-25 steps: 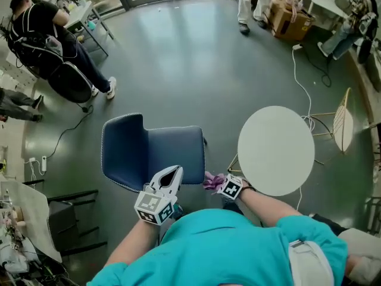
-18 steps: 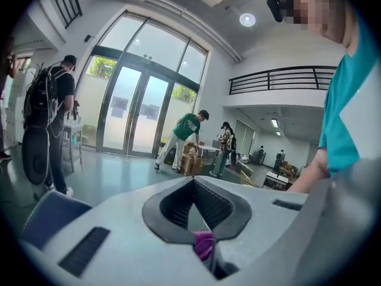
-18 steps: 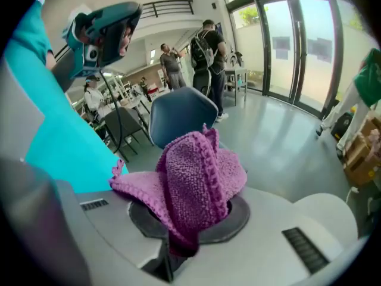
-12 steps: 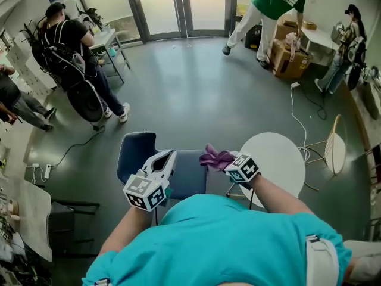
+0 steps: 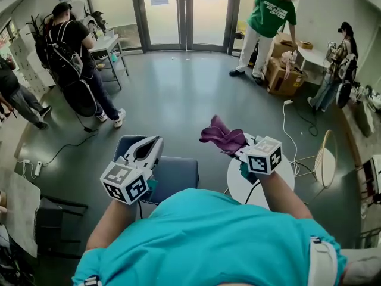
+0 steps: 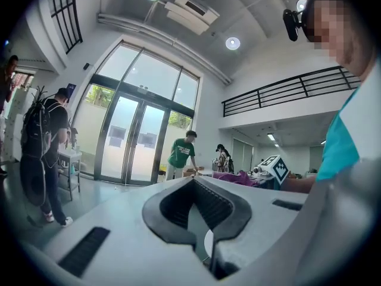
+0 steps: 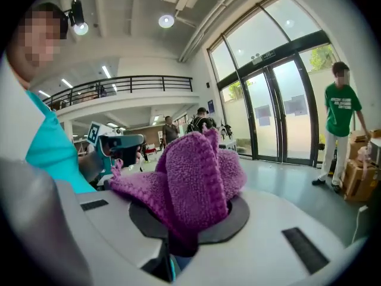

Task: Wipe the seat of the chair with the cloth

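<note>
right gripper (image 5: 236, 148) clamps the fuzzy purple cloth (image 5: 219, 136), left gripper (image 5: 151, 143) closed, empty; bunched hold might slip wiping the blue padded chair (image 5: 178, 177).

Left forearm (image 5: 117, 218) and right forearm (image 5: 281, 190) were held up, apart. Left gripper (image 5: 149, 145) pointed forward; jaws sat together, nothing between. Right gripper (image 5: 237, 150) angled up and leftward; jaws were clamped on purple cloth (image 5: 218, 137).
</note>
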The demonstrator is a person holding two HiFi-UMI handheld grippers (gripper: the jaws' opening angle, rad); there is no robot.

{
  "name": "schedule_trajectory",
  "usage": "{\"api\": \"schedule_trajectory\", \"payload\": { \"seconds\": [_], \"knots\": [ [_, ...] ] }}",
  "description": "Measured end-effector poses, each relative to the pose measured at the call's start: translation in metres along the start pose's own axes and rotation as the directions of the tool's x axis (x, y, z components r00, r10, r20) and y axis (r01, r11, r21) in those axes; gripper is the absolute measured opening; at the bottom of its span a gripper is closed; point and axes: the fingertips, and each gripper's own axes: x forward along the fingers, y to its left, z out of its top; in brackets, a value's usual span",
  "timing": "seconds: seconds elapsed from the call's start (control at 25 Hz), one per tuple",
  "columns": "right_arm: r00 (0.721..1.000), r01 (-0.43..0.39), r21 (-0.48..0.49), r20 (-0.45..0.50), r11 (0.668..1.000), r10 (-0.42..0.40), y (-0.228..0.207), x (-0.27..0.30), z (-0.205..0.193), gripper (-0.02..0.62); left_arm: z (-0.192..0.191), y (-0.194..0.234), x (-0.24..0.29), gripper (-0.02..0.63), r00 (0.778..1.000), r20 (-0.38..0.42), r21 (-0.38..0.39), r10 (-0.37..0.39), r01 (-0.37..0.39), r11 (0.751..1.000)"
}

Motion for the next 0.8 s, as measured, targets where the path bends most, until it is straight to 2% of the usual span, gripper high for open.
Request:
{"api": "schedule_trajectory", "payload": {
  "seconds": [0.16, 0.32, 0.8],
  "knots": [
    [0.997, -0.024, 0.027, 0.068, 0.999, 0.022, 0.011, -0.003, 0.02, 0.058, 0.007, 0.0, -0.009, 0.003, 1.0, 0.01, -0.005, -0.008, 0.008, 1.0],
    [0.999, 0.007, -0.012, 0.049, 1.0, -0.006, 0.007, -0.001, 0.014, 0.055, 0.01, 0.0, -0.008, 0.003, 1.0, 0.021, -0.006, -0.001, 0.001, 1.0],
    [0.998, 0.024, -0.038, 0.064, 0.999, -0.021, 0.009, -0.003, 0.019, 0.054, 0.007, 0.005, -0.012, 0.003, 0.999, 0.021, -0.004, 0.031, -0.03, 1.0]
  ]
}}
